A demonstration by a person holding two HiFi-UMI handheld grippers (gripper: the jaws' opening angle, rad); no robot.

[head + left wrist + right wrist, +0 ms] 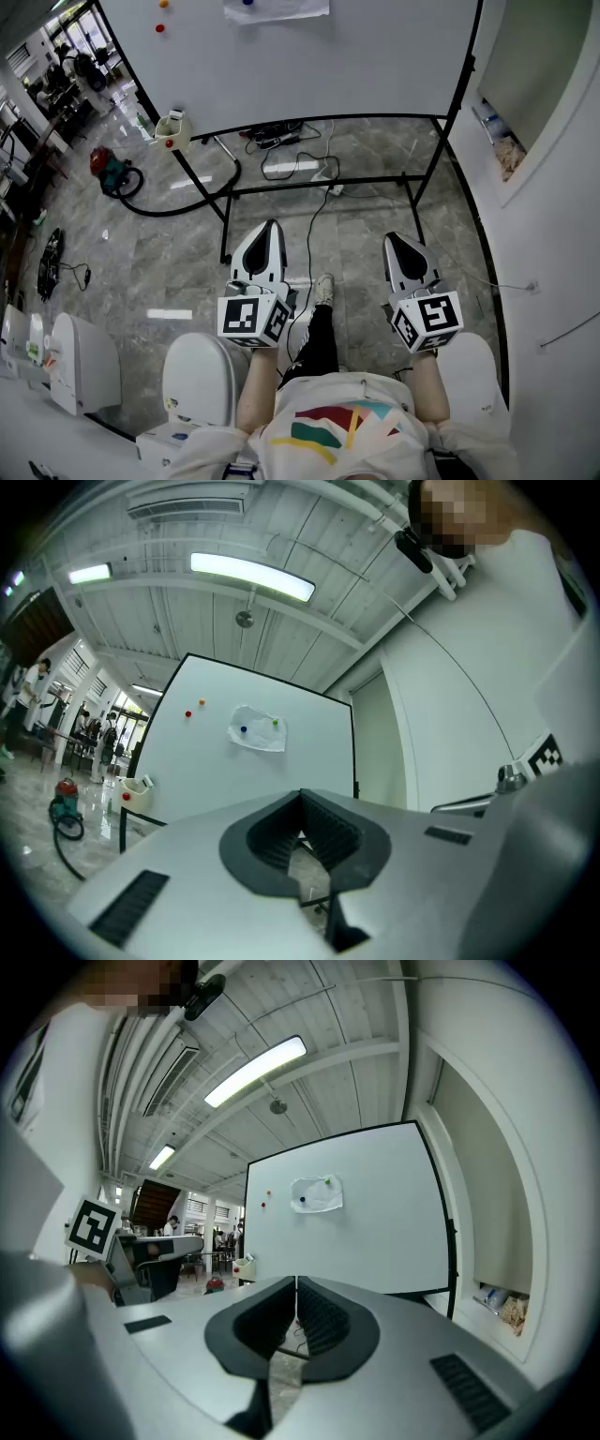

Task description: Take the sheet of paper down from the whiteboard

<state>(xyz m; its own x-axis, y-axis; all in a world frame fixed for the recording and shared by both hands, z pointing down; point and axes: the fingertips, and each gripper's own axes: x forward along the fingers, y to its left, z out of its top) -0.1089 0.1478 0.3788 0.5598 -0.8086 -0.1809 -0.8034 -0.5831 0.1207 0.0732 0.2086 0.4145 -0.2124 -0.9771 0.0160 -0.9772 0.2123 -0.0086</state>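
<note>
A crumpled white sheet of paper (258,731) (317,1194) hangs high on the whiteboard (309,66), pinned by a blue magnet (244,729) and a green magnet (328,1181). Only its lower edge (277,9) shows in the head view. My left gripper (267,228) and right gripper (394,242) are held side by side in front of the person's body, well short of the board. Both are shut with nothing between the jaws (302,799) (296,1283).
A red magnet (159,28) and an orange magnet (163,4) sit on the board to the paper's left. A small tray with a red item (172,128) hangs at the board's lower left corner. Cables (281,141) lie under the black stand. A red vacuum (108,169) stands on the floor at left.
</note>
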